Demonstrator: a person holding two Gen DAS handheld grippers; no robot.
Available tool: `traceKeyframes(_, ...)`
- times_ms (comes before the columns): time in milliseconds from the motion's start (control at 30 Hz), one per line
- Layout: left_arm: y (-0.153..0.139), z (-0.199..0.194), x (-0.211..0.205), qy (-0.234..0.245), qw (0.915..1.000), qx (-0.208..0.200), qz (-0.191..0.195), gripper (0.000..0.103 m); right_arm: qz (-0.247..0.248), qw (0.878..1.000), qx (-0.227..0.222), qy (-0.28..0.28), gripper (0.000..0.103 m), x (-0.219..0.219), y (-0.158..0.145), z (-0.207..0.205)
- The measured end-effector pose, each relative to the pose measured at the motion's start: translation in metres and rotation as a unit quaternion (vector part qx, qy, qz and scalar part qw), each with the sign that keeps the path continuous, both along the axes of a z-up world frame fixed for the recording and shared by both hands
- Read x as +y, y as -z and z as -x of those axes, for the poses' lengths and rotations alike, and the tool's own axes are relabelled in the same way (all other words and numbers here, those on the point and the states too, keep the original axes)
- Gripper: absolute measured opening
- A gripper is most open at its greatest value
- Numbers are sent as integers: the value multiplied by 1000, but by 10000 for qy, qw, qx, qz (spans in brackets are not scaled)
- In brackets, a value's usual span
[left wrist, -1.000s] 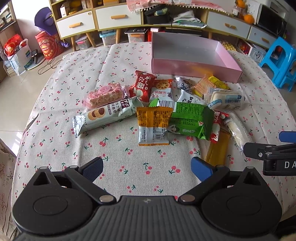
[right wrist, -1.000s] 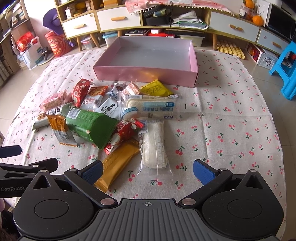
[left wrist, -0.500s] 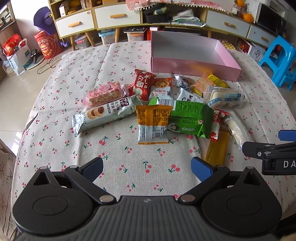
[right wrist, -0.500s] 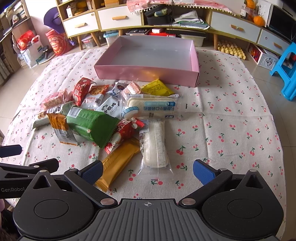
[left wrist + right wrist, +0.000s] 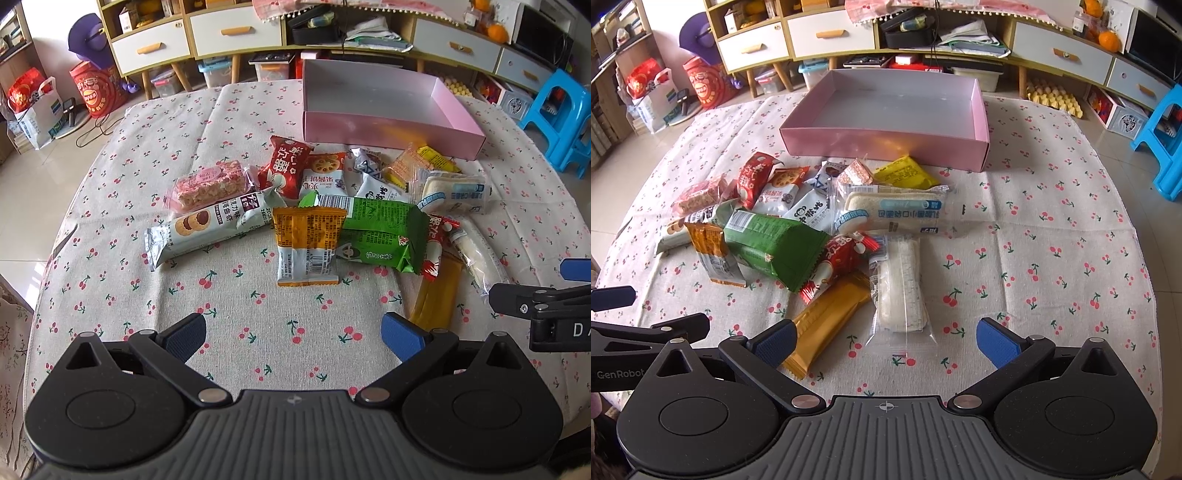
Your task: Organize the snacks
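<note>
A heap of wrapped snacks lies mid-table in front of a shallow pink box (image 5: 388, 127) (image 5: 886, 142) that holds nothing. Nearest my left gripper (image 5: 293, 338) is an orange packet (image 5: 306, 245), with a green bag (image 5: 380, 232) to its right and a silver cookie pack (image 5: 210, 229) to its left. My right gripper (image 5: 886, 341) hovers open just short of a clear-wrapped white cake (image 5: 901, 288) and a gold bar (image 5: 827, 317). Both grippers are open and hold nothing.
The cherry-print tablecloth (image 5: 1052, 236) is bare to the right of the heap. The other gripper shows at the right edge of the left wrist view and the left edge of the right wrist view. Cabinets, bags and a blue stool (image 5: 554, 118) stand beyond the table.
Both views have crept slightly forward toward the snacks. Both grippers have stayed open and no snack has moved.
</note>
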State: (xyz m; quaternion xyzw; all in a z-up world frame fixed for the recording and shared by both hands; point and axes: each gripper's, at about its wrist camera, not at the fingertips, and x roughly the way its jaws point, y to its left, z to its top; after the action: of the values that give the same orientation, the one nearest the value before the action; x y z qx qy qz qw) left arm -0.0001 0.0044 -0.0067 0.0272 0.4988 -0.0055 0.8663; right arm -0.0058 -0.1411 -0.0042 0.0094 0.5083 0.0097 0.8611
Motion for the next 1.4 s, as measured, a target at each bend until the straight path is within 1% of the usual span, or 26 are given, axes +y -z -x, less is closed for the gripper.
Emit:
traceKeyframes(733,2,-1,4,-9,10000,29,3,101,-3,10000,33,3,103,-1,1,-1)
traceKeyframes(900,0,-1,4,-47,10000,3,-62,101,-44,10000,41,53,103,-1,3,-2)
traceKeyframes(1067,-6,-3,7,-95,9999,-85,20,101,-166,9998,30,134,103,-5,1,-5)
traceKeyframes(1200,-16,-7,10,-146,9993,-350,29,101,-243,9994,122,214,103,-10,0,-11)
traceKeyframes(1300,-22,-12,15,-143,9991,-408,25,102,-441,9984,222,274,103,-17,-2,-18)
traceKeyframes(1400,-28,-21,25,-241,9989,-362,149,102,-751,9962,255,368,103,-25,-10,-26)
